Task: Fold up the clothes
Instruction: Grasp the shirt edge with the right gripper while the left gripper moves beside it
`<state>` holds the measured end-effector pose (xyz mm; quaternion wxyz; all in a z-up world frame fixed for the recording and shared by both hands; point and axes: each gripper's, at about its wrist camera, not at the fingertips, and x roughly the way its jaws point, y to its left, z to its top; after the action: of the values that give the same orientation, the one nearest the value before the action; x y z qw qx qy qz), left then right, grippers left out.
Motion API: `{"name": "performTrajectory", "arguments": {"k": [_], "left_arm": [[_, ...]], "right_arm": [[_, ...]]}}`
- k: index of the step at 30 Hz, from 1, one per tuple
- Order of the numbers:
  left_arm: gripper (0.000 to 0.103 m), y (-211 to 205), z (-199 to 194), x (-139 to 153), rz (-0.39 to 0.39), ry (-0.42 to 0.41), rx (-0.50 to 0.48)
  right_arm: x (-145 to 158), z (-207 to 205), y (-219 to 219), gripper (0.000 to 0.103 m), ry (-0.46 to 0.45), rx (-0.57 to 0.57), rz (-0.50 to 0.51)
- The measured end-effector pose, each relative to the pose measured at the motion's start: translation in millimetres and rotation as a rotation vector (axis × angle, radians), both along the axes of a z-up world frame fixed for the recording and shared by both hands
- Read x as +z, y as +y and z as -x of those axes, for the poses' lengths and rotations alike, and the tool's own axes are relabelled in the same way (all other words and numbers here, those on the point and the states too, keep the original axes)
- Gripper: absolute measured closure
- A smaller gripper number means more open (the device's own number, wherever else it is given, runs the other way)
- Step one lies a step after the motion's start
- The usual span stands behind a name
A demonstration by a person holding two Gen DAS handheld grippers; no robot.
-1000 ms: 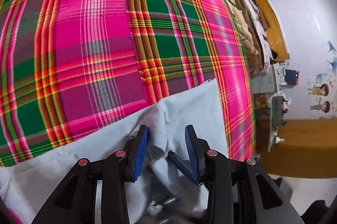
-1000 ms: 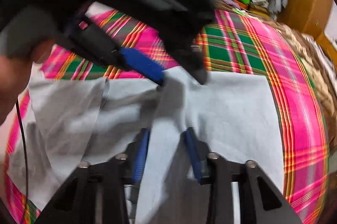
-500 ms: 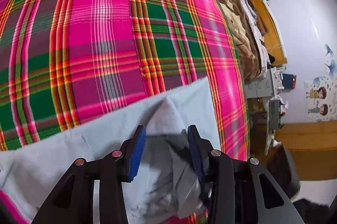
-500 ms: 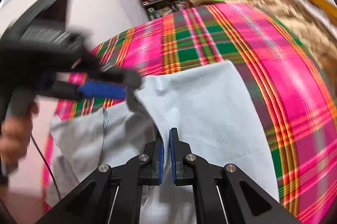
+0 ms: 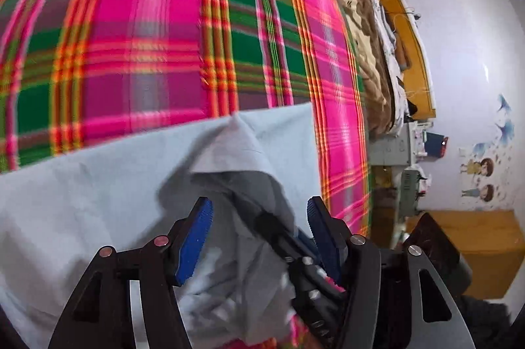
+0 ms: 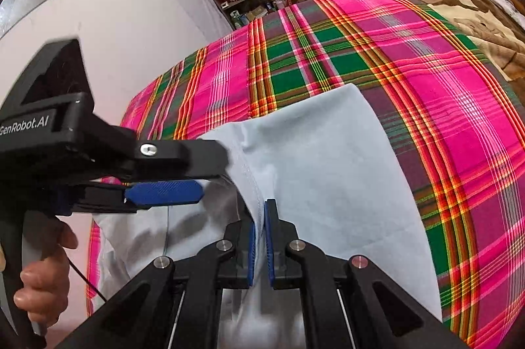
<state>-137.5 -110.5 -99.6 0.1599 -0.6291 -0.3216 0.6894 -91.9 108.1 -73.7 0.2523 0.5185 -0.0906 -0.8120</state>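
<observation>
Right gripper (image 6: 259, 219) closed tight on a raised fold of the light blue cloth (image 6: 328, 185), once open around it, left gripper (image 5: 259, 217) jaws now being opened wider, cloth peak between them left untouched, fold lifted higher off the checked blanket (image 6: 426, 86)

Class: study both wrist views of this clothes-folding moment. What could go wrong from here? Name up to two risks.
1. The left hand-held gripper is opening around a raised fold of the pale blue garment; the fold may collapse unevenly.
2. Only the right hand-held gripper pinches the seam, so pulling could drag the garment across the plaid sheet.
</observation>
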Motion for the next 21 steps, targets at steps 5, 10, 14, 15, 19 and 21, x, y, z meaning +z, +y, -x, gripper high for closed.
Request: {"name": "performTrajectory", "arguments": {"k": [5,10,14,15,19,21], "left_arm": [[0.040,17,14,-11,0.053,-0.044,-0.019],[0.067,21,20,-22,0.042,-0.078,0.017],[0.089,27,21,-22,0.117,-0.066,-0.036],[0.089,27,22,-22,0.127,-0.069,-0.040],[0.089,23,21,-23,0.145,-0.076,-0.035],[0.089,22,22,-24,0.137,-0.087,-0.036]], "right_arm": [[4,-2,1,0.097,0.013,0.044,0.004],[0,2,3,0.097,-0.013,0.084,0.019],[7,-9,9,0.086,0.024,0.146,-0.031],[10,-12,11,0.081,0.039,0.162,-0.049],[22,-52,13,0.066,0.165,0.304,-0.163],[17,-75,8,0.064,0.183,0.375,-0.203]]}}
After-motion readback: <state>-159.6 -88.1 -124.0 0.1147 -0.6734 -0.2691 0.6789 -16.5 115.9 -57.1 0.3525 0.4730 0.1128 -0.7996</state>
